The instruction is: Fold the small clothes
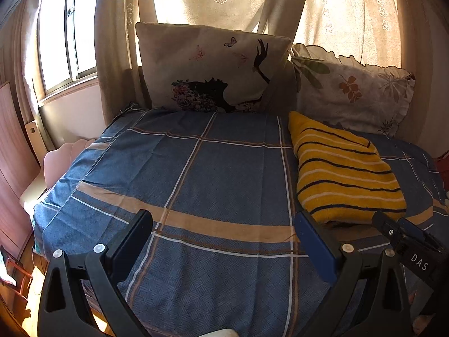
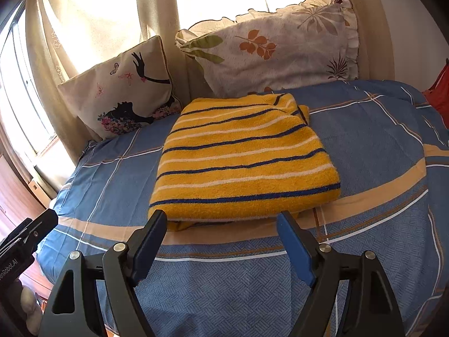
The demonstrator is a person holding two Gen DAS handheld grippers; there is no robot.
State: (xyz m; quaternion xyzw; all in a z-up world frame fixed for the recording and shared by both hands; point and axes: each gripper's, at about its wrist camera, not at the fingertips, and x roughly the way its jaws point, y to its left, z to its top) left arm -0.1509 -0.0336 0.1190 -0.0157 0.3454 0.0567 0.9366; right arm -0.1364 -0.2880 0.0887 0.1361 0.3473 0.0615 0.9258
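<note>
Knitwear in mustard yellow with thin navy and white stripes, the sweater (image 2: 241, 157) lies folded into a thick, neat rectangle on the blue checked bedspread (image 2: 373, 146); one sweater, two pillows, two grippers. The butterfly pillow (image 2: 120, 90) and the leaf-print pillow (image 2: 275, 47) lean against the curtain (image 2: 92, 19) behind it. The right gripper (image 2: 223, 221) is spread wide and empty, its fingertips just short of the sweater's near edge; the left gripper (image 1: 224, 221) is likewise released, the sweater just beyond its right finger (image 1: 315, 245).
</note>
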